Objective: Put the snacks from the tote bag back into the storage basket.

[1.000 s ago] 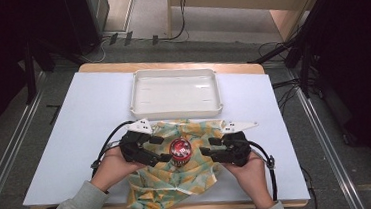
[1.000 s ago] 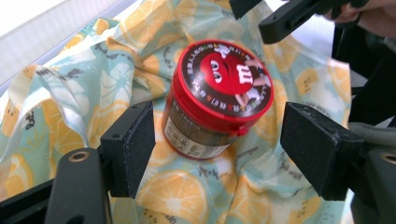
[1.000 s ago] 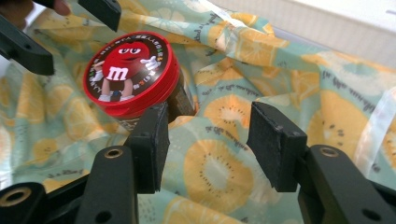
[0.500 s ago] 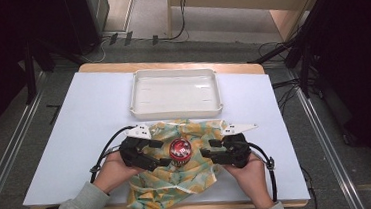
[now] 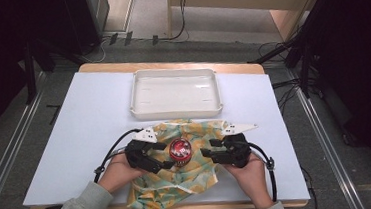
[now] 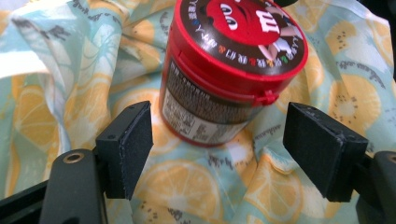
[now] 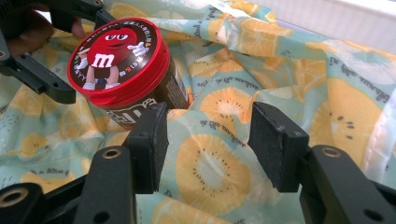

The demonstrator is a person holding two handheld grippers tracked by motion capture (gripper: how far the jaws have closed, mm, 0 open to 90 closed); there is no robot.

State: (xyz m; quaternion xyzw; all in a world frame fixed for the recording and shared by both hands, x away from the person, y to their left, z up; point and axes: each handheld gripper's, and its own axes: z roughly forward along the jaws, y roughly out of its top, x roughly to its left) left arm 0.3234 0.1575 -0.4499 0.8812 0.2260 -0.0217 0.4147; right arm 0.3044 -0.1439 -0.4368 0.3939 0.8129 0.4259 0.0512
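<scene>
A small round candy tub [image 5: 180, 151] [image 6: 224, 70] [image 7: 123, 74] with a red lid stands on a crumpled citrus-print cloth [image 5: 179, 177] [image 6: 60, 70] [image 7: 289, 60] near the table's front edge. My left gripper [image 5: 167, 162] [image 6: 224, 149] is open just left of the tub, its jaws spread wider than the tub and a little short of it. My right gripper [image 5: 208, 152] [image 7: 205, 144] is open at the tub's right, with bare cloth between its jaws and the tub off its left jaw.
A white rectangular tray [image 5: 173, 75] sits behind the cloth at the table's middle back. Bare white tabletop [image 5: 89, 122] lies to the left and right of the cloth. Cables trail from both grippers towards the front edge.
Both grippers have edged slightly closer to the tub. The tub and the cloth have stayed where they were.
</scene>
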